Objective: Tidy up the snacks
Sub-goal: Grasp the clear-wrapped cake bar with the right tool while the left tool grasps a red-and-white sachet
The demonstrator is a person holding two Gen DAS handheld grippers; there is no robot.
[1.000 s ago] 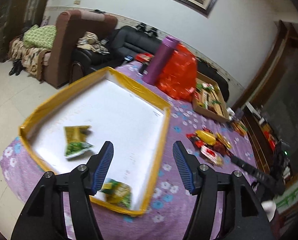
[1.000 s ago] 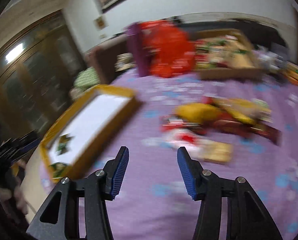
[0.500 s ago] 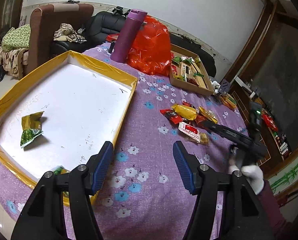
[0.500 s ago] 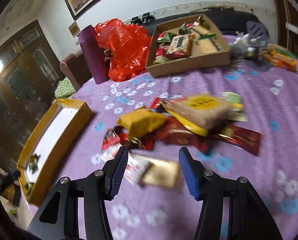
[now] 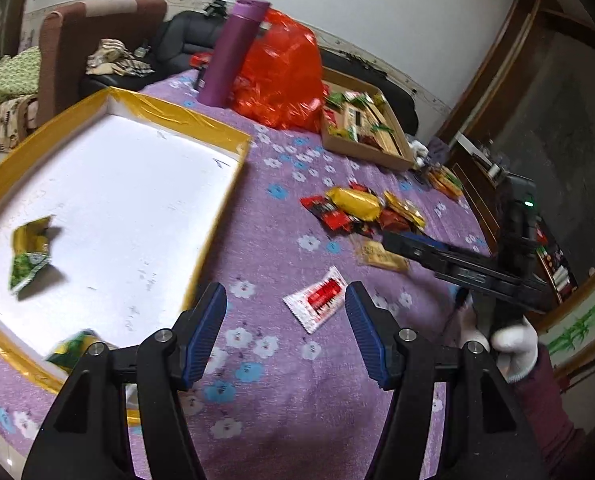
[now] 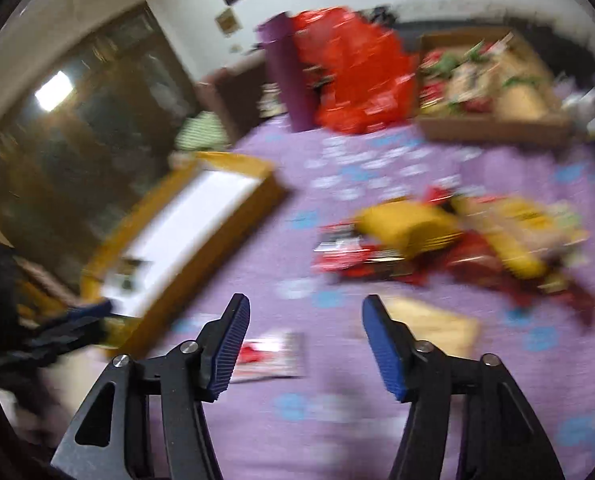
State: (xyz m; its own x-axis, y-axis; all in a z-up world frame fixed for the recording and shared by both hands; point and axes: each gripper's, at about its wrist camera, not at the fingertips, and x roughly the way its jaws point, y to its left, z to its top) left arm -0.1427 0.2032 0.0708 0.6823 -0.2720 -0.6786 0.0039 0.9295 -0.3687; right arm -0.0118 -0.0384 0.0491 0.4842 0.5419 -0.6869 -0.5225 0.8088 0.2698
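Observation:
A yellow-rimmed white tray (image 5: pixel 201 122) lies on the purple flowered cloth and holds two green snack packets (image 5: pixel 27 258). My left gripper (image 5: pixel 285 320) is open and empty, just left of a white-and-red packet (image 5: pixel 317 300). A pile of red and yellow snacks (image 5: pixel 361 208) lies beyond, with a tan packet (image 5: pixel 377 254) near it. My right gripper (image 6: pixel 305 344) is open and empty above the cloth; the white-and-red packet (image 6: pixel 273 354) lies by its left finger, the tan packet (image 6: pixel 437 328) to its right. The right wrist view is blurred.
A purple flask (image 5: pixel 233 52), a red plastic bag (image 5: pixel 281 76) and a cardboard box of snacks (image 5: pixel 361 124) stand at the table's far side. A sofa (image 5: pixel 97 44) is behind the table. The right gripper's body (image 5: pixel 465 268) reaches in from the right.
My left gripper has swung right from over the tray toward the loose snacks. My right gripper has drawn back and turned left, so the white-and-red packet now lies between the fingers' reach.

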